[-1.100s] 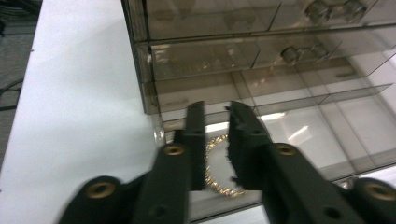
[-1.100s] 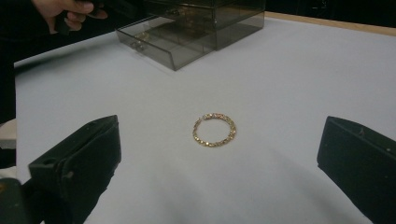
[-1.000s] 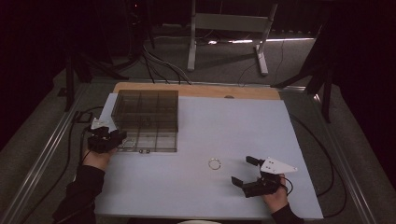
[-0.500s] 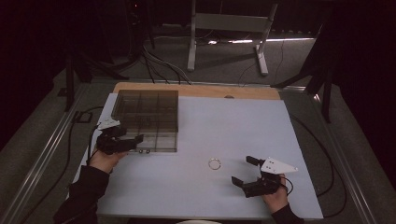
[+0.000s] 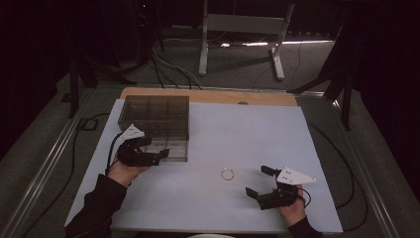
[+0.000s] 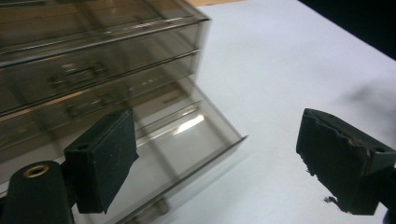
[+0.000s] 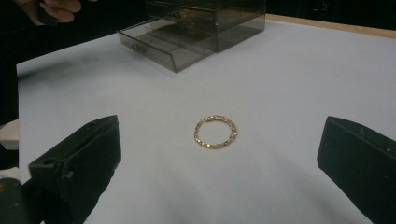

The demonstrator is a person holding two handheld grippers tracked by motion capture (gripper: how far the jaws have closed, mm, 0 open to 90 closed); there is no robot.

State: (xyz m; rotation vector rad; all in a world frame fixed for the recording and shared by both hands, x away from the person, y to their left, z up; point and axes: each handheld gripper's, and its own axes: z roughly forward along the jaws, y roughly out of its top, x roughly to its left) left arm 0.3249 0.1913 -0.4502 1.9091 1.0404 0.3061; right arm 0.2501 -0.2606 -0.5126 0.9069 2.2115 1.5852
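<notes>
From the high view, a white table (image 5: 213,144) carries a smoky see-through drawer box (image 5: 156,126) at its far left. The left gripper (image 5: 157,150) sits at the near front of that box, held in the person's left hand (image 5: 126,171); its jaws have just been opening and nothing lies between them. A bottom drawer (image 5: 171,152) stands pulled out a little toward the person, just beside the jaw tips. A small gold bracelet (image 5: 227,174) lies flat on the bare table, well apart from the box and between the two hands. The right gripper (image 5: 257,181) rests near the table's front edge, to the right of the bracelet, its jaws spread wide and empty — pointing toward the ring.

In the left gripper view, the two black jaws stand far apart. The left one overlaps the pulled-out drawer (image 6: 187,144), whether touching I cannot tell; the right one is over bare table. The drawer looks empty.

In the right gripper view, the bracelet (image 7: 215,131) lies ahead of the jaws, midway between them but not touched by either — released, wide. The drawer box (image 7: 201,25) with its open drawer (image 7: 154,44) sits farther back, and the left hand (image 7: 53,10) shows at the top left corner.
</notes>
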